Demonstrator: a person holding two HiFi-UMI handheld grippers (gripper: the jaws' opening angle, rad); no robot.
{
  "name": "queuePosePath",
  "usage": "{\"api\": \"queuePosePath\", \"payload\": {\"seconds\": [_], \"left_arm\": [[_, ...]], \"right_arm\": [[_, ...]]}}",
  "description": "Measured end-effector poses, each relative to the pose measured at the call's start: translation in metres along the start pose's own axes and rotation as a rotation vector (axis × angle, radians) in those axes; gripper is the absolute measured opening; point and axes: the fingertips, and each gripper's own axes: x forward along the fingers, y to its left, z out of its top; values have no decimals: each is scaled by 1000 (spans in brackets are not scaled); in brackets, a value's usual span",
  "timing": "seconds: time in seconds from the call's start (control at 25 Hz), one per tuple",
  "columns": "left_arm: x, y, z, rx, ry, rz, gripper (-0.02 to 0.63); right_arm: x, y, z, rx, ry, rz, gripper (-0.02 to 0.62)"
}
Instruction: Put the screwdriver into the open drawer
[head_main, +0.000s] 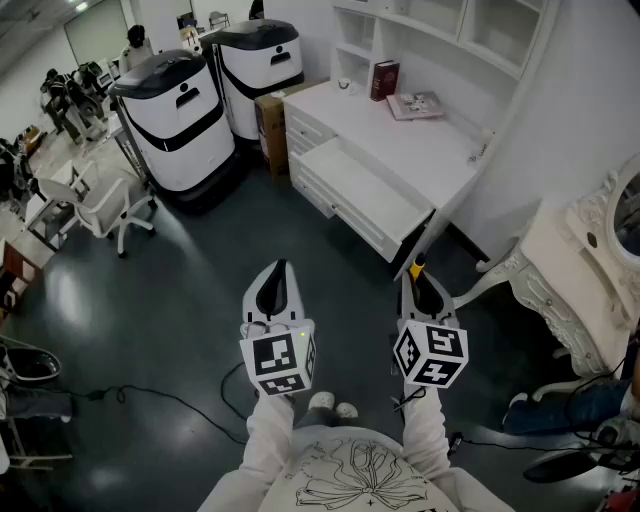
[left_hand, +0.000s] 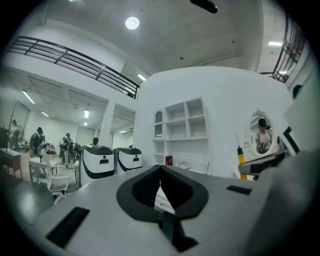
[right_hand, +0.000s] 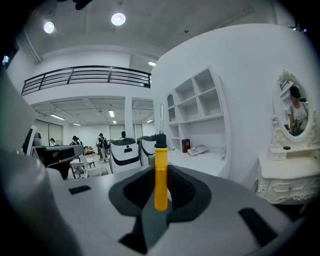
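A screwdriver with a yellow handle (right_hand: 160, 182) and a thin metal shaft stands upright between the pads of my right gripper (right_hand: 161, 172), which is shut on it. In the head view that right gripper (head_main: 416, 272) is level with the desk's near corner, and the yellow handle (head_main: 415, 268) shows at its tip. The open drawer (head_main: 362, 188) juts out of the white desk (head_main: 400, 135), ahead and slightly left. My left gripper (head_main: 280, 268) hovers over the dark floor, left of the right one. In its own view the left gripper (left_hand: 160, 170) is shut with nothing in it.
Two white-and-black machines (head_main: 180, 110) and a cardboard box (head_main: 268, 115) stand left of the desk. A red book (head_main: 384, 78) and a magazine (head_main: 415, 104) lie on the desktop. An ornate white vanity (head_main: 580, 270) is at the right, a white chair (head_main: 100, 205) at the left.
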Motion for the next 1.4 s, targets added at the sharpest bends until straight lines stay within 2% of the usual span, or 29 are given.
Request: {"api": "queuePosePath", "payload": {"seconds": [0.92,1.4], "left_arm": [[36,38,-18,9,31,-36,5],[101,57,-31,-13,57,25,5]], "right_arm": [[42,23,-11,32,13,-39,71],[117,17,-5,7,42,12,71]]}}
